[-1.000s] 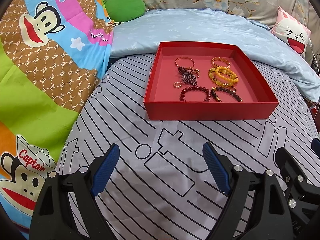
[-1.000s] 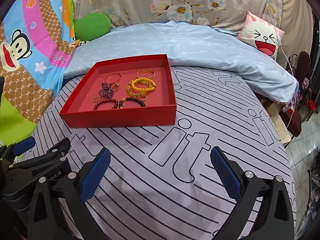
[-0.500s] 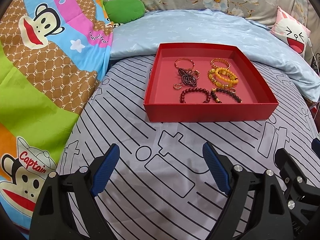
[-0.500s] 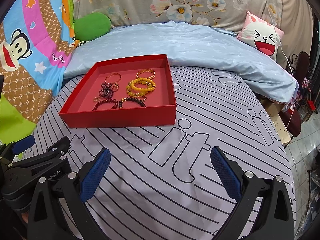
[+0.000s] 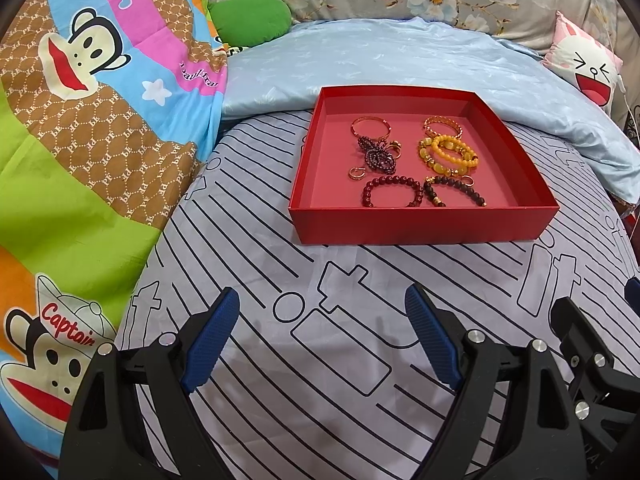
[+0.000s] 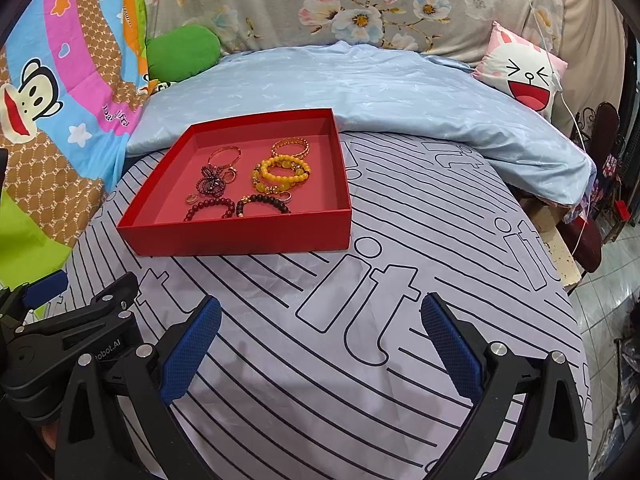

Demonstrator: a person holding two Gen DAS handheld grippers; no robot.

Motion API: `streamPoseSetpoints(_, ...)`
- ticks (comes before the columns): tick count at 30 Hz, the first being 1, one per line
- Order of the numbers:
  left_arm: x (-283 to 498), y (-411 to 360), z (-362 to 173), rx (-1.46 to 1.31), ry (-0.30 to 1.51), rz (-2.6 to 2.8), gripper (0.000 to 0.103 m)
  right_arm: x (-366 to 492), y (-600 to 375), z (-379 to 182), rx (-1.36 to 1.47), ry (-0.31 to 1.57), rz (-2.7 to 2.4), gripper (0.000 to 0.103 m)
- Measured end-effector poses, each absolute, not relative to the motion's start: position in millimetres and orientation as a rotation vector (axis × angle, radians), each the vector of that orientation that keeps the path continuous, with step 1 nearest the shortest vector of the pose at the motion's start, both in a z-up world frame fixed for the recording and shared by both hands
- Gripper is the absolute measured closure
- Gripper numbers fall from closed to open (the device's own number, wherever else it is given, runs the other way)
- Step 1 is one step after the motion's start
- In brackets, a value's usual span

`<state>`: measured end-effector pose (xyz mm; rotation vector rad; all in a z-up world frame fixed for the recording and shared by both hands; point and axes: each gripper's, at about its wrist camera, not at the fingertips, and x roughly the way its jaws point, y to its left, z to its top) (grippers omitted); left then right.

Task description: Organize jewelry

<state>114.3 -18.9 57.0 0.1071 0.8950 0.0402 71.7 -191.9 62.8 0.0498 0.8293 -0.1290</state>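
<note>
Both grippers, left (image 5: pixel 322 322) and right (image 6: pixel 320 332), gape wide, holding nothing. Round bead bracelets (image 5: pixel 448 155) lie in a square red box (image 5: pixel 420 228) on striped cloth (image 5: pixel 340 380).

A bed (image 5: pixel 360 360) covered in a grey sheet printed with black lines and outlined letters carries a shallow red box (image 5: pixel 420 230) near its middle. A pale blue quilt (image 5: pixel 400 60) lies bunched across the far side, touching the box's back edge. A bright cartoon-monkey blanket (image 5: pixel 80 140) drapes the left side, with a green cushion (image 5: pixel 250 20) and a laughing-face pillow (image 6: pixel 524 76) at the far corners.
</note>
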Motion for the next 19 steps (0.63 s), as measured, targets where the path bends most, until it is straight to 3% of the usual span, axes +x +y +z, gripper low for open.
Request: streamPoseSetpoints(19,114.2,-18.7,60.8,0.108,0.887,0.043,0.024,71.8,-191.8,62.9,0.042,0.827,-0.131,0.006)
